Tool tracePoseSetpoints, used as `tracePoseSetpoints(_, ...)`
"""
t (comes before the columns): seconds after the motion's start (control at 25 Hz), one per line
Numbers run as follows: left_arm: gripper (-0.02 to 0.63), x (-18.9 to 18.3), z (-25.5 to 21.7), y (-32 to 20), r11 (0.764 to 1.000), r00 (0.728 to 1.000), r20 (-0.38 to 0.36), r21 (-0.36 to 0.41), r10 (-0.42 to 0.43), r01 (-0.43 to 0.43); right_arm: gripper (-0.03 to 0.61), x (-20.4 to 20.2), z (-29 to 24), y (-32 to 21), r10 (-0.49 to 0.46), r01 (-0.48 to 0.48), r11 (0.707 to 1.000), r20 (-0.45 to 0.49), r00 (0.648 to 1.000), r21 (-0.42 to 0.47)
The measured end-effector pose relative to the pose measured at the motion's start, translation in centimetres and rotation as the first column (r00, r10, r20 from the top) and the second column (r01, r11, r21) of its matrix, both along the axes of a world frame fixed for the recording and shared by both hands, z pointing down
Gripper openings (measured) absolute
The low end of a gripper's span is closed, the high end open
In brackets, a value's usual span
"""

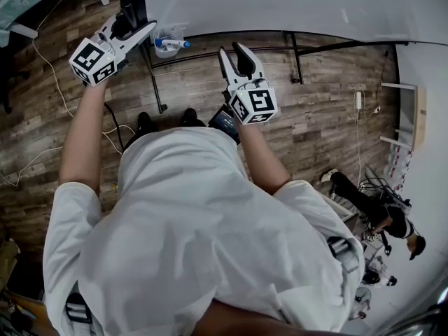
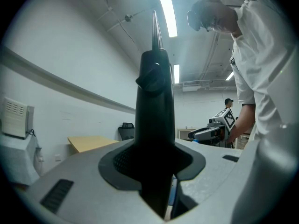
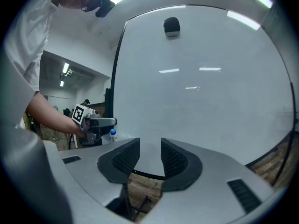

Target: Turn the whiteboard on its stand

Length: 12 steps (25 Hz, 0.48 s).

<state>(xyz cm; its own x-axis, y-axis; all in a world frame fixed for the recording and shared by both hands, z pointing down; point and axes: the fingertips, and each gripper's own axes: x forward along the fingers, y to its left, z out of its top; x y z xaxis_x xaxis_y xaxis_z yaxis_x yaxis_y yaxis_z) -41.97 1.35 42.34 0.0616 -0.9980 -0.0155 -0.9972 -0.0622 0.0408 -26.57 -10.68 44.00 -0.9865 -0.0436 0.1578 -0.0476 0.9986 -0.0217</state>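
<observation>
left gripper (image 1: 138, 26) jaws clamped on the whiteboard (image 3: 201, 87) side frame (image 2: 155, 106); right gripper (image 3: 150, 160) jaws narrowly apart, empty. one-sided hold looked likely to slip once the board swung.

Head view looks steeply down, gripper views level and close; head and right share the whiteboard (image 1: 280, 5).

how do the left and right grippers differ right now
The left gripper is clamped on the black upright at the side of the whiteboard; the right gripper has its jaws apart with nothing between them. The left gripper sits at the board's edge; the right gripper faces its white surface. Both are held up at the whiteboard.
</observation>
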Motion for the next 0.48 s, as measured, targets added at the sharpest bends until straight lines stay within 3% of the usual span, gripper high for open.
tracePoseSetpoints(0.32, 0.167, 0.0, -0.1, 0.0, 1.000, 1.000, -0.009, -0.001, 0.000, 0.000, 0.135, 1.3, 0.1, -1.5, 0.037, -0.037, 0.999, 0.002, 0.999, -0.010)
tracePoseSetpoints(0.48, 0.193, 0.1, -0.9, 1.5, 1.000, 0.999, 0.034, -0.022, -0.005, 0.006, 0.135, 1.8, -0.2, -1.9, 0.041, -0.041, 0.999, 0.012, 0.999, -0.015)
